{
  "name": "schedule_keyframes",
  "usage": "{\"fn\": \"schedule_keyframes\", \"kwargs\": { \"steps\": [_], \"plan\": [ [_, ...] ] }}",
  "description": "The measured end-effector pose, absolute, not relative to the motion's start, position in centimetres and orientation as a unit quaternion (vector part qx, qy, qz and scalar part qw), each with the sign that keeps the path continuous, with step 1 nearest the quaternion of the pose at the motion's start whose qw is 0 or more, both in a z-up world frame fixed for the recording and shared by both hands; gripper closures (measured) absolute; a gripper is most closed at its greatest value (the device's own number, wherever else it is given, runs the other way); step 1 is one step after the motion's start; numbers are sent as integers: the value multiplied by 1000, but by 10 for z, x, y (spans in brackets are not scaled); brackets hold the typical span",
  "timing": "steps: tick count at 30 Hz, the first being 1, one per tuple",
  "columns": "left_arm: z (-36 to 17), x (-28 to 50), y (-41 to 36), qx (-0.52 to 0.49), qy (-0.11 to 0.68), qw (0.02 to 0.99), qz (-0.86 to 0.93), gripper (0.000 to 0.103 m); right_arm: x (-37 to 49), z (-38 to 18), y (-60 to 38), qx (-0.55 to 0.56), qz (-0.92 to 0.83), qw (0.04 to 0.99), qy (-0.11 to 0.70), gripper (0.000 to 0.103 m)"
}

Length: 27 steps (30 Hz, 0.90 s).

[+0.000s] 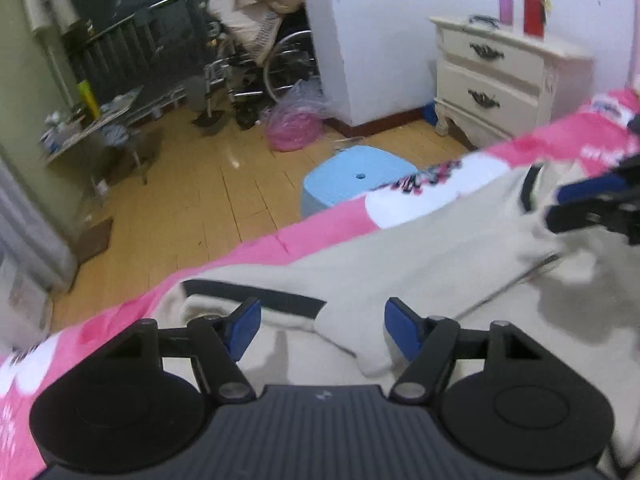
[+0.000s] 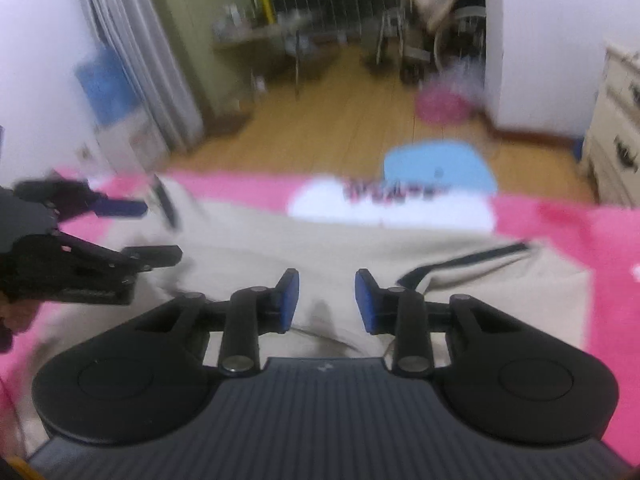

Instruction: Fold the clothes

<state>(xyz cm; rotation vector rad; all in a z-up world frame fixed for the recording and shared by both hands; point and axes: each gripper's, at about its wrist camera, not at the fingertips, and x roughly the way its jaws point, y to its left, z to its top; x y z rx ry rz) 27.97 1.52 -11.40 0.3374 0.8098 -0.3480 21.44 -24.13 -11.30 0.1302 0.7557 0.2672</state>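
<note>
Pink floral bedspread is running to the bed edge, wooden floor and blue stool lying beyond; cream garment with dark trim is lying across it; left gripper and right gripper are hovering over it, jaws spread, gripping nothing

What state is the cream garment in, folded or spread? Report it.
Partly folded: the cream garment lies on the pink bedspread with a layer doubled over; both tongs open.

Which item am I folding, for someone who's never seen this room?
Find the pink flowered bedspread by the wooden floor. Spread across it lies a cream fleece garment; alone among the pink and white bedding, it is beige with dark navy trim bands.
</note>
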Motion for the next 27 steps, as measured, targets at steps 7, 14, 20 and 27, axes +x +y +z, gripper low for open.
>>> {"fn": "schedule_keyframes", "kwargs": {
  "steps": [7, 14, 20, 27],
  "plan": [
    [-95, 210, 25, 98, 453, 866, -186, 17, 104, -95, -263, 108, 124, 889, 428, 39],
    [-148, 178, 12, 81, 500, 851, -140, 17, 57, -141, -254, 104, 68, 871, 475, 37],
    [-177, 169, 6, 100, 541, 827, -119, 10, 61, -183, -241, 35, 52, 866, 496, 21],
    [-179, 166, 4, 108, 543, 825, -115, 4, 57, -177, -224, -9, 68, 872, 485, 13]
  ]
}}
